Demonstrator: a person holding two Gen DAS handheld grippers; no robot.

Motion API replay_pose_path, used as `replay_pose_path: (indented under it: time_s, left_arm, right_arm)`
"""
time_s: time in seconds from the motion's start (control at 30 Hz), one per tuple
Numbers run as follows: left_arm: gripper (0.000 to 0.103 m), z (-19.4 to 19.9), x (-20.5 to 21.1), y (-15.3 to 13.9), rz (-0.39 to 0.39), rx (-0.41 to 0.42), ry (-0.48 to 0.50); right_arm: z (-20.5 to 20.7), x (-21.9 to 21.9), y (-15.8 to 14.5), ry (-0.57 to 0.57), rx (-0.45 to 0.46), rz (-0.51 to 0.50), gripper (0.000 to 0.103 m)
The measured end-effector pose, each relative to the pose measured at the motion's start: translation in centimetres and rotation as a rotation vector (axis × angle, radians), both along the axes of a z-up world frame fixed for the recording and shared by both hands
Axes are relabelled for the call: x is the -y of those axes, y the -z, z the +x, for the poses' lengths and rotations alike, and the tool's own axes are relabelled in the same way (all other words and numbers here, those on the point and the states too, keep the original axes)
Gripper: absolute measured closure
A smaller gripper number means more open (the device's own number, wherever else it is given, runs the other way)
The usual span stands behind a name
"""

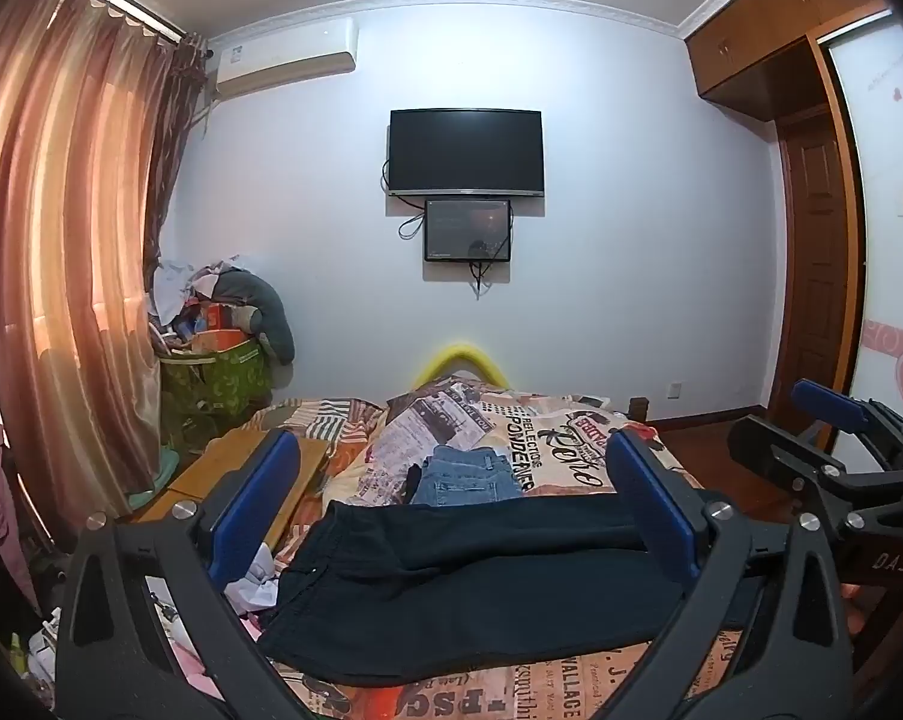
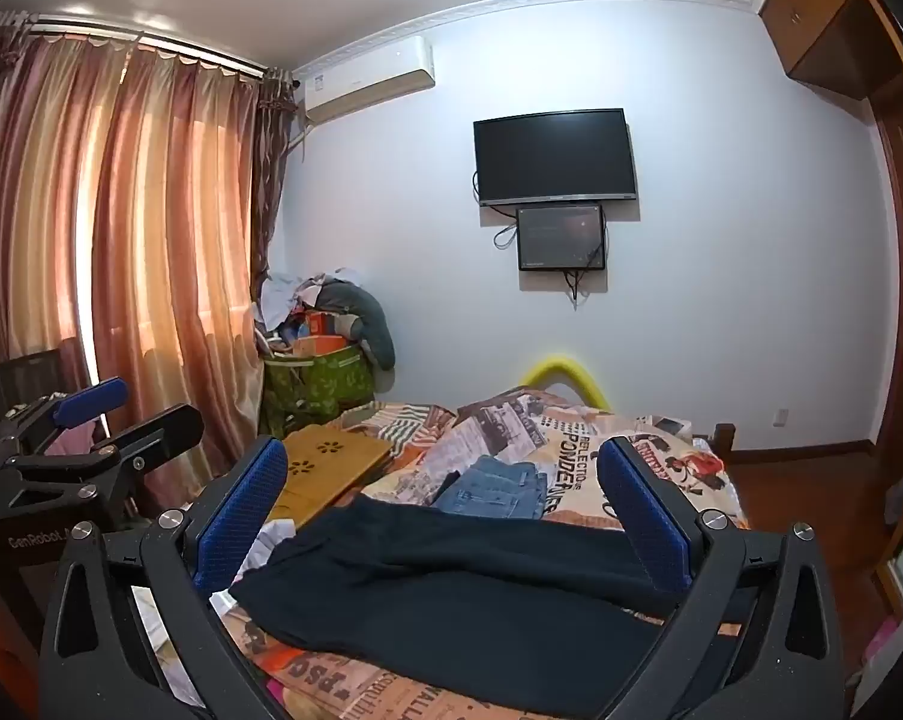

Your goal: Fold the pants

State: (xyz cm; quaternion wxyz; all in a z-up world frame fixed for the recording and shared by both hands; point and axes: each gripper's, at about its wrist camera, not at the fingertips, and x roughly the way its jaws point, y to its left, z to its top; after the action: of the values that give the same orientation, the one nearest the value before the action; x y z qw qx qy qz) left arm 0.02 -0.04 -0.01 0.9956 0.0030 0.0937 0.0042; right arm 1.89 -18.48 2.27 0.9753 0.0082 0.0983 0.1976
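Note:
Black pants (image 1: 463, 594) lie spread flat across the near end of the bed on the printed cover (image 1: 541, 438); they also show in the right wrist view (image 2: 451, 606). My left gripper (image 1: 451, 504) is open and empty, held above the pants. My right gripper (image 2: 445, 504) is open and empty, also above them. The right gripper shows at the right edge of the left wrist view (image 1: 835, 450). The left gripper shows at the left edge of the right wrist view (image 2: 91, 420).
Folded blue jeans (image 1: 469, 477) lie on the bed beyond the black pants. A wooden lap tray (image 2: 325, 468) rests at the bed's left. A green bag heaped with clothes (image 1: 217, 372) stands by the curtain. A television (image 1: 466, 150) hangs on the far wall.

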Motion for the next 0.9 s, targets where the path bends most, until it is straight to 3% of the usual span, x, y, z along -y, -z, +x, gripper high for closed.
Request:
replay_pose_path:
  time_s: [0.9]
  left_arm:
    - [0.000, 1.1, -0.3, 0.3, -0.019, -0.016, 0.030]
  right_arm:
    - [-0.8, -0.4, -0.5, 0.037, 0.006, -0.028, 0.000]
